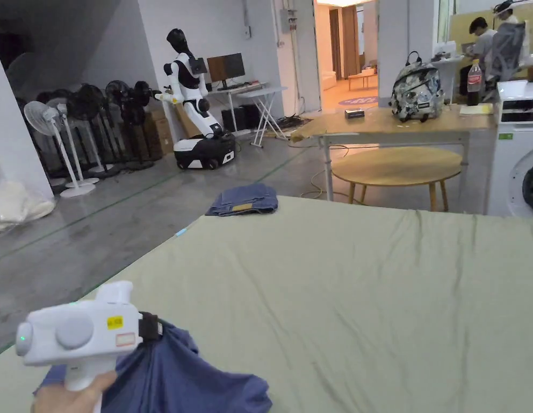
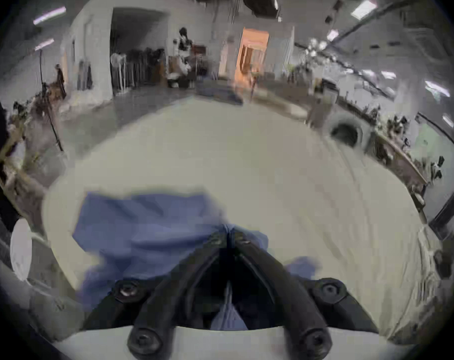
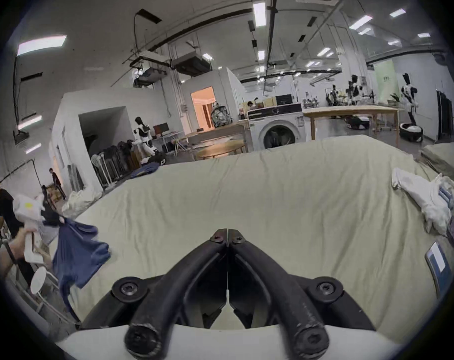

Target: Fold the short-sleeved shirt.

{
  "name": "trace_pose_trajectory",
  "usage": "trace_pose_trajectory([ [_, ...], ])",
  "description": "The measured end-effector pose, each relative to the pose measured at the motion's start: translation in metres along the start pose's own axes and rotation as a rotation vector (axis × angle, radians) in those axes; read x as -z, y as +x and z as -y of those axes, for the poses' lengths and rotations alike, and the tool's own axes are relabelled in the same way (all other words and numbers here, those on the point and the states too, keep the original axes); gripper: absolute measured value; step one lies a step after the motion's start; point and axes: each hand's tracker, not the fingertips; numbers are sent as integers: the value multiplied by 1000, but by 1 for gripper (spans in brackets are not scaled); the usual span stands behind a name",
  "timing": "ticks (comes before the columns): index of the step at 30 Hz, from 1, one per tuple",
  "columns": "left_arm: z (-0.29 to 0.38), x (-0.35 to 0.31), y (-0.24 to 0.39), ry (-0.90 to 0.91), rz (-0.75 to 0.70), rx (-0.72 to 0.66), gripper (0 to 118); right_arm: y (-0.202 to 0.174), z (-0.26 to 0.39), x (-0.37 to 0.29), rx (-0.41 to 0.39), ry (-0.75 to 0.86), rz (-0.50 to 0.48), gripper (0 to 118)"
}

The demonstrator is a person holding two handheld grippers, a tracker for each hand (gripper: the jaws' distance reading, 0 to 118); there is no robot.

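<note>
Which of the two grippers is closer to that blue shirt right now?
Left. The left gripper has its fingers clamped on the blue shirt, lifting it at the bed's near corner. The right gripper is shut on nothing, over bare sheet, apart from the shirt.

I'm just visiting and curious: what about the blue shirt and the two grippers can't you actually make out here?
- Blue shirt: head view, its lower part cut off by the bottom edge; sleeves and collar lost in bunched folds.
- Left gripper: shut on the shirt; its own view is motion-blurred.
- Right gripper: shut, empty.
</note>
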Motion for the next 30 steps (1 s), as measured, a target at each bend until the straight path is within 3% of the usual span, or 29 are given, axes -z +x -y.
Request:
trace_pose_trajectory([
  [4,-97,-70,36,261,23,20,0,11,0,-7,32,16,15,0],
  [7,-138,-105,100,329,67,176,0,18,-1,-15,32,29,35,0],
  [11,-122,-90,187,329,102,349,0,28,-4,-29,77,64,57,0],
  [17,40,15,314,85,378,467,0,47,-8,-57,56,95,125,0],
  [21,171,40,416,-163,677,364,0,65,-11,-82,64,135,194,0],
  [27,322,-14,524,-377,1004,412,0,96,-7,-113,26,126,344,0],
  [30,351,-43,544,-399,1034,471,0,107,-4,-120,46,115,368,0],
])
